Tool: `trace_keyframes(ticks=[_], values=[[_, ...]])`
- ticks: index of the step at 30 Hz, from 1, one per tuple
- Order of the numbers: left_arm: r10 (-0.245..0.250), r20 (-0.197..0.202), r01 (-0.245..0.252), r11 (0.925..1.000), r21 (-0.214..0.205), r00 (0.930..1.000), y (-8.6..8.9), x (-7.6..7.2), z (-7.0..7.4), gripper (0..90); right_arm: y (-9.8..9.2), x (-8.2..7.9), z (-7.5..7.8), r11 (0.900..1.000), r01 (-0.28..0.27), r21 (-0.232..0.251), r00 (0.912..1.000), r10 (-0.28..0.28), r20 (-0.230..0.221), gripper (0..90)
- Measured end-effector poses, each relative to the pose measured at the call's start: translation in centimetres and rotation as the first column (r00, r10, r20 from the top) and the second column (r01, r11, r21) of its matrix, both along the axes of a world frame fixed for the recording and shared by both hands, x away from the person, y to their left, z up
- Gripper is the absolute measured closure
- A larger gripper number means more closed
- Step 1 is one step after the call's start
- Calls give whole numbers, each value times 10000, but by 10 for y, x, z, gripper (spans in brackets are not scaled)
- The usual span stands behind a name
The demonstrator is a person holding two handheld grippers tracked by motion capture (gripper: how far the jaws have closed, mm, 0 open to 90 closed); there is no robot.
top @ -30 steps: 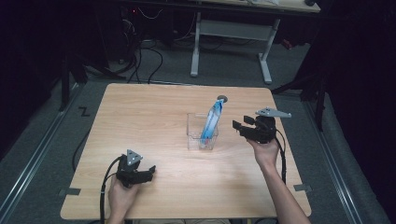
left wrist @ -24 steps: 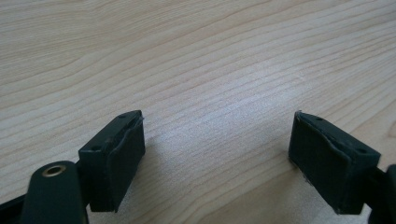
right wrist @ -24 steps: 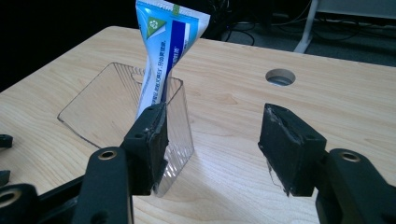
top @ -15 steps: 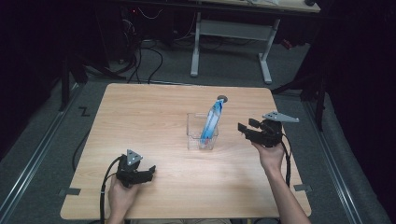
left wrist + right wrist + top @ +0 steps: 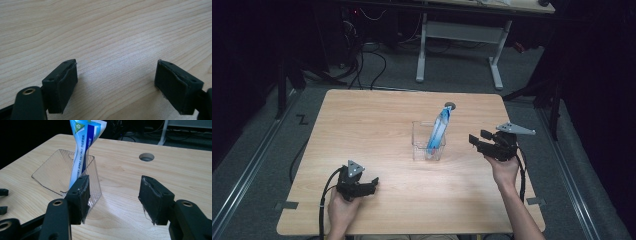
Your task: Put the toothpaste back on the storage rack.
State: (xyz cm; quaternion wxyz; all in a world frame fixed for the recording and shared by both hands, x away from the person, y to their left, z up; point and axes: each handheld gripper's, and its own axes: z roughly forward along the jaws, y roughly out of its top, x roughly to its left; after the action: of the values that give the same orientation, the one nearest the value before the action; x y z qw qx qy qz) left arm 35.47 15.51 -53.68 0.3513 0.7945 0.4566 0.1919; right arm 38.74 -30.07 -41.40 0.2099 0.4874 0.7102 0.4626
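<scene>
While both hands rest at the near side of the wooden table (image 5: 377, 125), a clear plastic container (image 5: 428, 141) is seen standing near the table's middle, with a blue-and-white toothpaste tube (image 5: 438, 131) propped inside it, leaning so that its top end rises above the rim toward the far side. The right gripper (image 5: 478, 141) is held just above the tabletop to the right of the container, near it but apart from it, and is pointed toward it. Its jaws are spread wide and nothing is gripped between them (bare wood is seen in the gap in the right gripper view). In that view the right gripper (image 5: 113, 195) is aimed past the container (image 5: 65, 173), whose ribbed wall is partly covered by one jaw, and the tube (image 5: 83, 147) is shown standing up out of it, printed in blue, white and green. A round cable hole (image 5: 146, 157) is cut into the table (image 5: 175, 177) farther off.

The left gripper (image 5: 371, 185) is laid low at the near left part of the table, well apart from the container. In the left gripper view its jaws are seen parted wide, the left gripper (image 5: 116, 82) holding nothing, with only pale wood grain of the table (image 5: 105, 32) between and beyond them.
</scene>
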Motion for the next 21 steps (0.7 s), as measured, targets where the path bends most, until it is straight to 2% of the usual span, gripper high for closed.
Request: trace_keyframes(ticks=[21], values=[[2, 1, -2, 10000, -4, 10000, 0, 0, 0, 189, -15, -17, -1, 9997, 162, 198, 9998, -165, 142, 422]])
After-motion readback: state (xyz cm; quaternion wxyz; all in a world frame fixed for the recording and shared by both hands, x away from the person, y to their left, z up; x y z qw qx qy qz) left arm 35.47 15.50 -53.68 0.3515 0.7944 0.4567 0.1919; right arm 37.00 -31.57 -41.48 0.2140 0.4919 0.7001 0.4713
